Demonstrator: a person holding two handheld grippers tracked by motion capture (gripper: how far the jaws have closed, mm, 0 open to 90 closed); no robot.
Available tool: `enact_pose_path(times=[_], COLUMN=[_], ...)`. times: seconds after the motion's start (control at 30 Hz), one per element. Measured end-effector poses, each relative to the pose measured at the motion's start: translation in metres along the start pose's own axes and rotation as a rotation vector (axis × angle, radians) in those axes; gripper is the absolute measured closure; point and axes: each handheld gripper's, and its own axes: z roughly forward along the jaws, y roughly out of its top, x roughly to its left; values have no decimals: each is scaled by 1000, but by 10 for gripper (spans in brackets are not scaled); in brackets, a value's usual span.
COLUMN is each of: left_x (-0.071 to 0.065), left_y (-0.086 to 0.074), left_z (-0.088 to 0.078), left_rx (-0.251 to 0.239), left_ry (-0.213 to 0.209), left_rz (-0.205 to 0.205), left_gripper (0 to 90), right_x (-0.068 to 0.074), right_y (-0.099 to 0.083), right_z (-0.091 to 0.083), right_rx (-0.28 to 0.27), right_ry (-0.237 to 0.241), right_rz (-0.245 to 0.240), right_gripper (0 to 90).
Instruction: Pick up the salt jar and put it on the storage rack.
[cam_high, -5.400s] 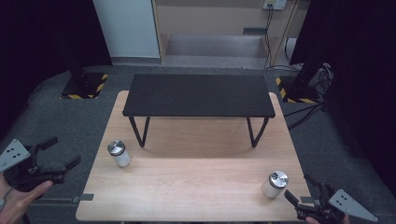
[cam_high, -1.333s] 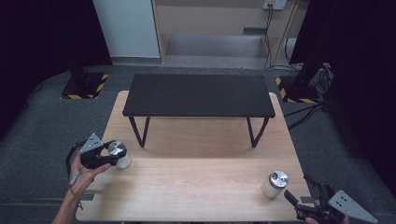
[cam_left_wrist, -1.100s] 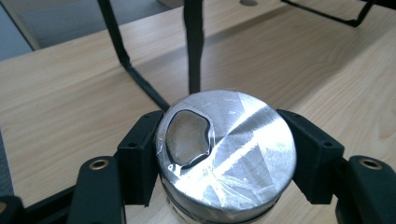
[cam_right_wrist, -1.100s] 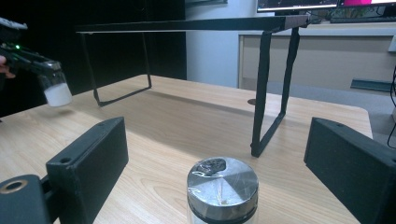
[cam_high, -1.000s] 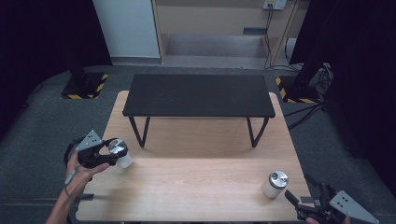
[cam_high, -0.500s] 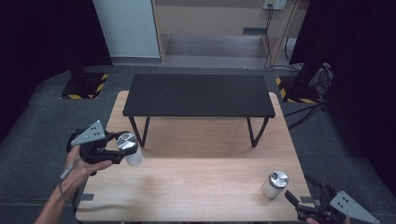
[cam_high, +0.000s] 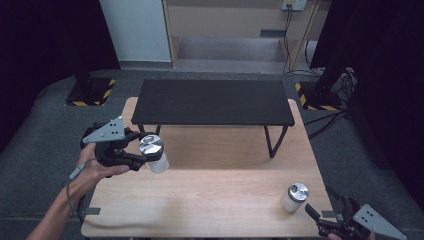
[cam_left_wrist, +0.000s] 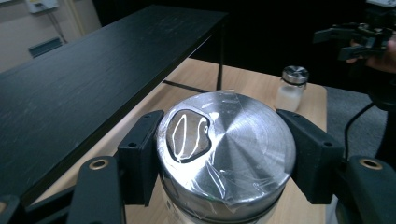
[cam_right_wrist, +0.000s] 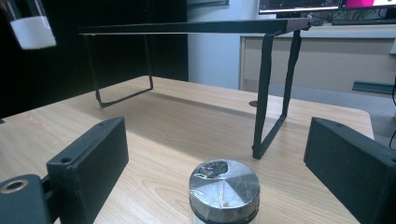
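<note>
The left tongs (cam_high: 141, 152) grip a steel-lidded jar (cam_high: 153, 152) by its lid, lifted clear of the table (cam_high: 210, 200) near the black shelf (cam_high: 215, 101); carrying seems under way, and setting it down probably comes next. The right tongs (cam_right_wrist: 219, 163) gape wide, the second jar (cam_right_wrist: 224, 191) standing between them, untouched.

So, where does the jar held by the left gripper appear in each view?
High view: the held jar is left of centre, in the left gripper.
Left gripper view: its lid fills the bottom centre.
Right gripper view: top left corner.
Shared landmark: the black shelf.
</note>
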Motion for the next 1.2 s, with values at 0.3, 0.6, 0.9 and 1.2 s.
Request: enact_pose_path(times=[0.3,0.6,0.9,1.2], left_x=[8,18,40,62], left_y=[40,64,80,85], left_z=[11,20,27,40], left_rx=[26,9,-18,-55], left_ry=[-72,-24,63,136], left_rz=[47,31,0,-47], left_gripper=[337,338,337,338], right_x=[0,-1,-1,-2], right_y=[-1,-1,-1,-1], right_z=[1,1,1,2], right_rx=[3,6,7,5], right_ry=[2,1,0,-5], right_rz=[4,6,9,13], right_gripper=[64,65,65,65])
